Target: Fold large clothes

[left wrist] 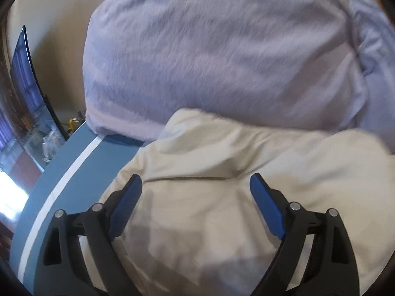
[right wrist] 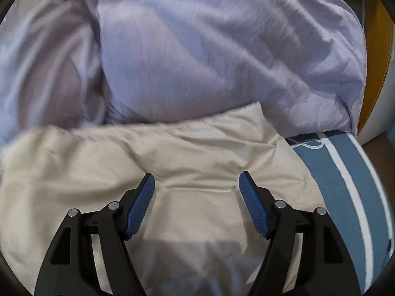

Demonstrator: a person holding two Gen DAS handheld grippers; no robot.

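Note:
A cream garment lies rumpled on the bed, and it also shows in the right wrist view. My left gripper is open, its blue pads just above the cloth near the garment's left side, holding nothing. My right gripper is open over the garment's right part, with a fold line running between its fingers, holding nothing. The garment's near edge is hidden below both grippers.
Lilac pillows lie just beyond the garment, touching its far edge. The blue bed sheet with a white stripe shows at the bed's edges. A dark screen leans at far left. A wooden panel stands at right.

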